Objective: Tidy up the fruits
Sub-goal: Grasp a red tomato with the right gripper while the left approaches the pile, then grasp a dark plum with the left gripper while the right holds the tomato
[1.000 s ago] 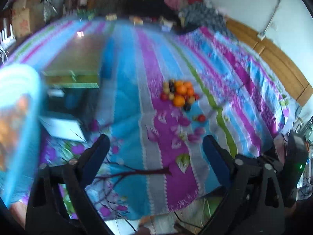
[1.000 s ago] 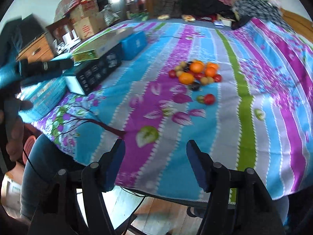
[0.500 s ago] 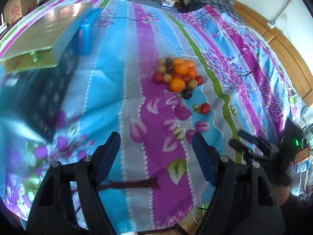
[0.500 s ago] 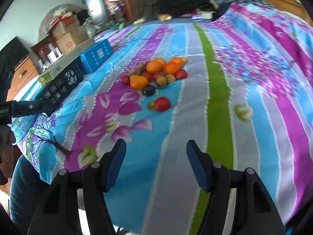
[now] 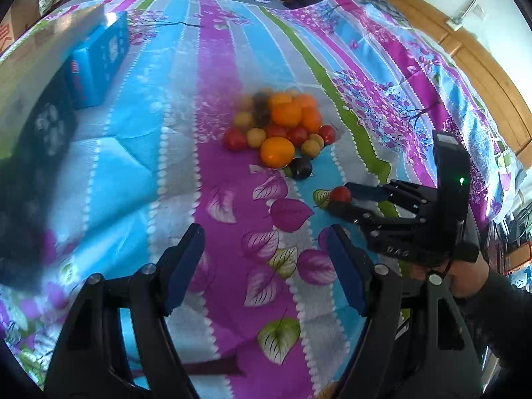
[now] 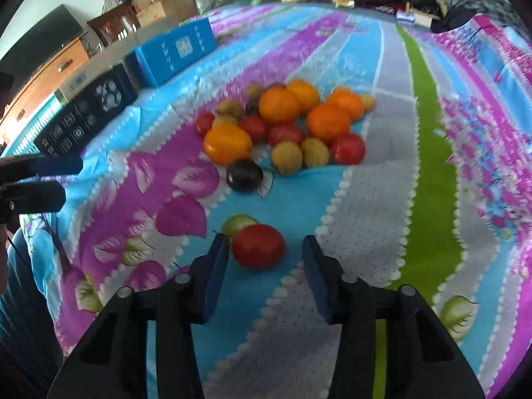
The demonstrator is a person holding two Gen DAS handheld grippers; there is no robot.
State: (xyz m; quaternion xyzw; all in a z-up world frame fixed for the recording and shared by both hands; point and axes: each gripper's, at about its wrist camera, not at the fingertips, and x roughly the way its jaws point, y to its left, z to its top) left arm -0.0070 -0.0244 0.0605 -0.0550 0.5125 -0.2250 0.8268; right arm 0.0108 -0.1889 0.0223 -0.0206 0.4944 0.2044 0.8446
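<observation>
A pile of fruit (image 5: 279, 123) (image 6: 286, 123) lies on the striped bedspread: oranges, red tomatoes, small yellow fruits and a dark plum (image 6: 244, 175). One red tomato (image 6: 257, 251) (image 5: 340, 194) lies apart, nearer to me. My right gripper (image 6: 265, 241) straddles this tomato and its jaws are closing. The left pad is almost at the tomato's skin and a gap shows at the right pad. My left gripper (image 5: 264, 232) hangs open over printed leaves, short of the pile, with nothing between its fingers.
A blue box (image 5: 96, 63) (image 6: 176, 50) and a black box (image 6: 86, 113) lie on the bed's left side. A wooden headboard (image 5: 482, 76) runs along the right. Clothes are heaped at the far end. The bed's near edge lies just below both grippers.
Both grippers came forward and down over the bed toward the fruit. The right jaws narrowed and now flank the lone tomato. The left jaws narrowed a little early on.
</observation>
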